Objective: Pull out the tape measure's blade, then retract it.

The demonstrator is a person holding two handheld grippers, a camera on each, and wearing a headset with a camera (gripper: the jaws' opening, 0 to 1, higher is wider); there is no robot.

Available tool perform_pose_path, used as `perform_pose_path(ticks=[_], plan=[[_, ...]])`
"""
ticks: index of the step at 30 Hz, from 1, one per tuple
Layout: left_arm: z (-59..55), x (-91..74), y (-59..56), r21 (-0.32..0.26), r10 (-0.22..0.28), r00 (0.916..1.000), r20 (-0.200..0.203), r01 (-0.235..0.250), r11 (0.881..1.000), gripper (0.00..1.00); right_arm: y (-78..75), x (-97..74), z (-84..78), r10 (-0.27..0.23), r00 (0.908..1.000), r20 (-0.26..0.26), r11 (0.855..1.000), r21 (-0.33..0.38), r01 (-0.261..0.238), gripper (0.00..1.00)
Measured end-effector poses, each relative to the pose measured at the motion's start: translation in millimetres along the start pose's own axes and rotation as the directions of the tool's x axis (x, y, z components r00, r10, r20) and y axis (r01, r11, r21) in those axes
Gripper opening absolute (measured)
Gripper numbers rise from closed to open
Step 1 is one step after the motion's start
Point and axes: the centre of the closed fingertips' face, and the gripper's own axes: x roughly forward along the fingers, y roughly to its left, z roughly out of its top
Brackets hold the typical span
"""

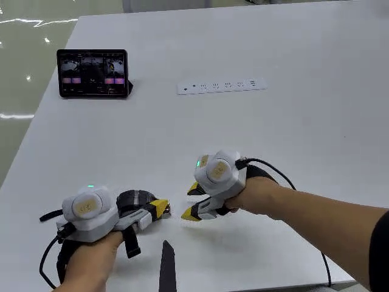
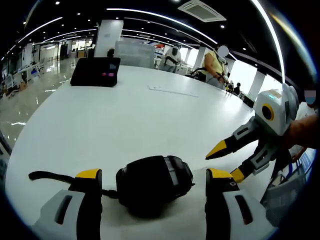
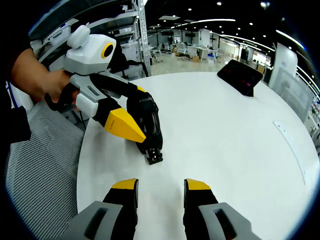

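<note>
tape measure lies on table near the front edge, betw l gripper jaws, which are spread either side w/ small gaps, not pinching it. its hook end faces r gripper, near by; r jaws parted, nothing betw them. tablet & power strip sit farther back.
</note>
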Motion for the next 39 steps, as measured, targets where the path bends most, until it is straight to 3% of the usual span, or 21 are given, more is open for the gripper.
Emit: perform_pose_path(ticks=[3, 10, 19, 20, 21, 24, 25, 27, 28, 31, 32, 35, 37, 39], plan=[[-3.7, -2.4, 1.6, -0.004, -0.012, 0.9997, -0.023, 0.012, 1.0, 0.85, 0.1, -10.9, -2.7, -0.01, 0.9999, 0.011, 1.0, 0.015, 0.01, 0.35], [-1.6, -11.9, 4.2, 0.038, -0.046, 0.9987, -0.02, 0.047, 0.998, 0.94, -2.7, -29.6, -18.6, -0.054, 0.9978, 0.04, 0.996, 0.071, 0.051, 0.38], [-3.7, -22.9, 11.2, 0.1, -0.101, 0.9937, -0.05, 0.105, 0.989, 0.99, -10.3, -57.3, -36.5, -0.106, 0.9924, 0.063, 0.987, 0.127, 0.097, 0.46], [-3.7, -24.9, 9.7, 0.112, -0.114, 0.9921, -0.052, 0.12, 0.986, 0.99, -10.9, -60.5, -37.8, -0.11, 0.9917, 0.066, 0.986, 0.129, 0.101, 0.46], [-3.5, -27.3, 3.7, 0.116, -0.162, 0.9853, -0.052, 0.168, 0.979, 0.99, -11.7, -64.4, -39.9, -0.115, 0.9908, 0.07, 0.986, 0.132, 0.106, 0.48], [-8.8, -31.9, 4.1, 0.144, -0.2, 0.9763, -0.083, 0.21, 0.967, 0.99, -11.7, -73.5, -46.7, -0.121, 0.9892, 0.083, 0.985, 0.137, 0.109, 0.5], [-7.7, -34.0, 0.4, 0.145, -0.23, 0.9701, -0.077, 0.239, 0.96, 0.99, -11.0, -75.4, -49.3, -0.12, 0.9891, 0.085, 0.985, 0.136, 0.108, 0.51], [-9.4, -39.9, 3.4, 0.189, -0.228, 0.9689, -0.097, 0.243, 0.952, 0.99, -8.4, -80.4, -55.5, -0.125, 0.9881, 0.089, 0.984, 0.138, 0.112, 0.54], [-10.4, -42.9, 5.2, 0.258, -0.223, 0.9684, -0.112, 0.245, 0.935, 0.99, -6.8, -83.6, -59.3, -0.133, 0.9867, 0.093, 0.982, 0.145, 0.119, 0.55], [-12.5, -48.9, 3.8, 0.298, -0.247, 0.962, -0.115, 0.271, 0.915, 0.99, -4.3, -89.2, -69.1, -0.152, 0.9827, 0.106, 0.978, 0.161, 0.134, 0.59], [-13.2, -50.0, 6.5, 0.315, -0.238, 0.964, -0.119, 0.264, 0.912, 0.99, -3.6, -91.0, -71.6, -0.155, 0.9819, 0.108, 0.976, 0.168, 0.136, 0.61], [-20.1, -54.3, 8.8, 0.298, -0.247, 0.955, -0.163, 0.287, 0.91, 0.99, -2.2, -99.7, -79.2, -0.166, 0.979, 0.118, 0.972, 0.186, 0.142, 0.64], [-20.3, -57.0, 11.3, 0.308, -0.249, 0.9538, -0.168, 0.291, 0.906, 0.99, -1.1, -109.1, -79.9, -0.172, 0.9732, 0.153, 0.971, 0.194, 0.141, 0.64], [-19.6, -60.0, 12.3, 0.308, -0.259, 0.9511, -0.169, 0.3, 0.903, 0.99, -4.1, -117.5, -88.3, -0.196, 0.9696, 0.146, 0.966, 0.198, 0.166, 0.66]])
